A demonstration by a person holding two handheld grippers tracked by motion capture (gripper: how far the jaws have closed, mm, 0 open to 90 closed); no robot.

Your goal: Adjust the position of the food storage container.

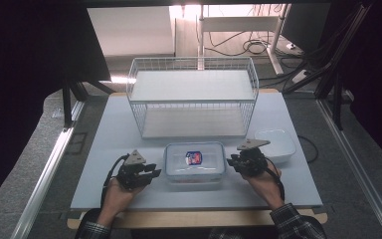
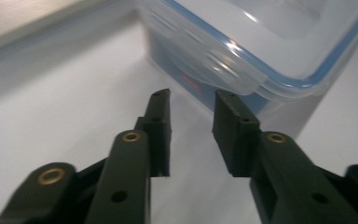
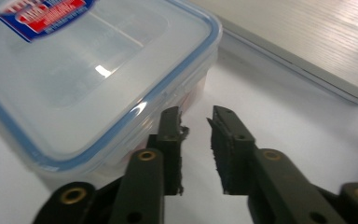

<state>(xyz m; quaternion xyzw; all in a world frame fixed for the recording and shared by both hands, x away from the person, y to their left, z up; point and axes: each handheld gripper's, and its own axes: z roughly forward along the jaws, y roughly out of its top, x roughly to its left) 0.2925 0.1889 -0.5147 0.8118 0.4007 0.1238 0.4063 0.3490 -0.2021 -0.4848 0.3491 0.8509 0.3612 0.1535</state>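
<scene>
– Where's the box [image 1: 195, 163]?
– Mid-table, lid on, between my 2 grippers; something red shows low inside.
– Your jaws?
– Left gripper [image 2: 192, 108] and right gripper [image 3: 195, 120]: both slightly apart, pinching nothing.
– Others?
– A wire basket [image 1: 194, 97] behind, a white tub [image 1: 277, 144] right.

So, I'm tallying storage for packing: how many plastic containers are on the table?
2: a lidded clear container with a blue seal at the front centre, and an open white tub to its right, near the wire basket.

bare table [image 1: 104, 144] left of lidded container [image 1: 195, 162], wire basket [image 1: 193, 97] blocking behind, white bowl [image 1: 276, 144] right
</scene>
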